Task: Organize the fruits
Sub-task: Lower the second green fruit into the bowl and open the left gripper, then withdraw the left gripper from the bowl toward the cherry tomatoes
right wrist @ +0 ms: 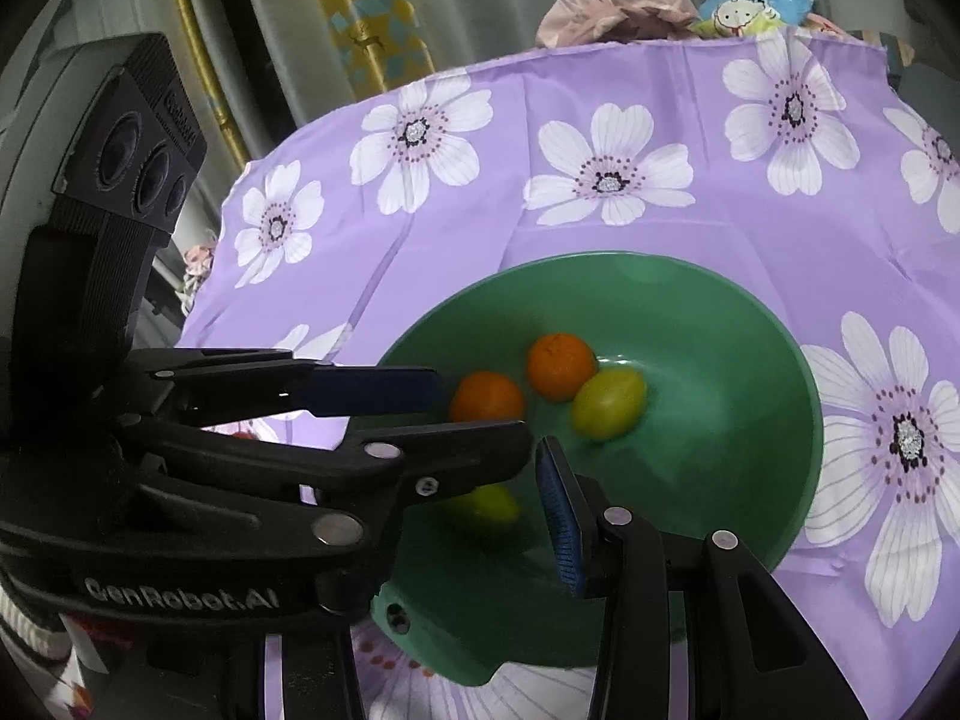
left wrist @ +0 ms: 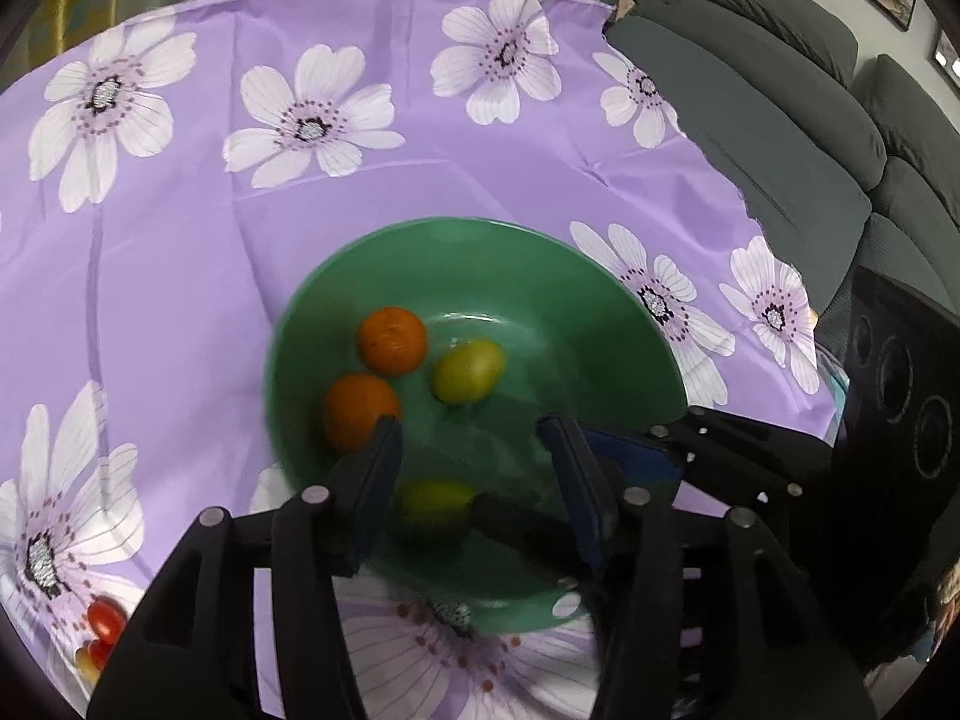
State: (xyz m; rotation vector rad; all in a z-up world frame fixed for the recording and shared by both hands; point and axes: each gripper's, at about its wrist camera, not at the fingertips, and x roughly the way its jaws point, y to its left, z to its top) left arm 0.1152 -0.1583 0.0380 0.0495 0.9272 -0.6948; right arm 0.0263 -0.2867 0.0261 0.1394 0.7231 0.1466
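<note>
My left gripper point(left wrist: 471, 429) hangs over the near part of the green bowl point(left wrist: 480, 228) with its jaws spread and nothing pinched. A small yellow-green fruit point(left wrist: 435, 504) lies on the bowl floor just under and between the pads, touching neither. It is blurred, so I cannot name it more closely than an oval, plum-sized fruit.

Just ahead of the left fingertip sit two mandarins point(left wrist: 360, 411), the nearer one almost against that pad. A second yellow-green fruit point(left wrist: 469, 371) rests ahead of the gap, touching the farther mandarin.

My right gripper point(right wrist: 480, 456) comes in from the right side of the left one. One of its blue pads is down inside the bowl near the rim, and the other finger is hidden behind the left tool. I cannot tell whether it is spread or pinching the rim.

Behind and to the left of my left tool, a few cherry tomatoes point(left wrist: 107, 618) wait on the purple flowered tablecloth point(left wrist: 240, 240). I judge them to be next.

They should be light, smooth-skinned and soft, so they are likely to roll on the slick cloth and easy to burst. I would straddle one across its short middle and close gently, one fruit at a time. The mandarins look firmer and need no moving
</note>
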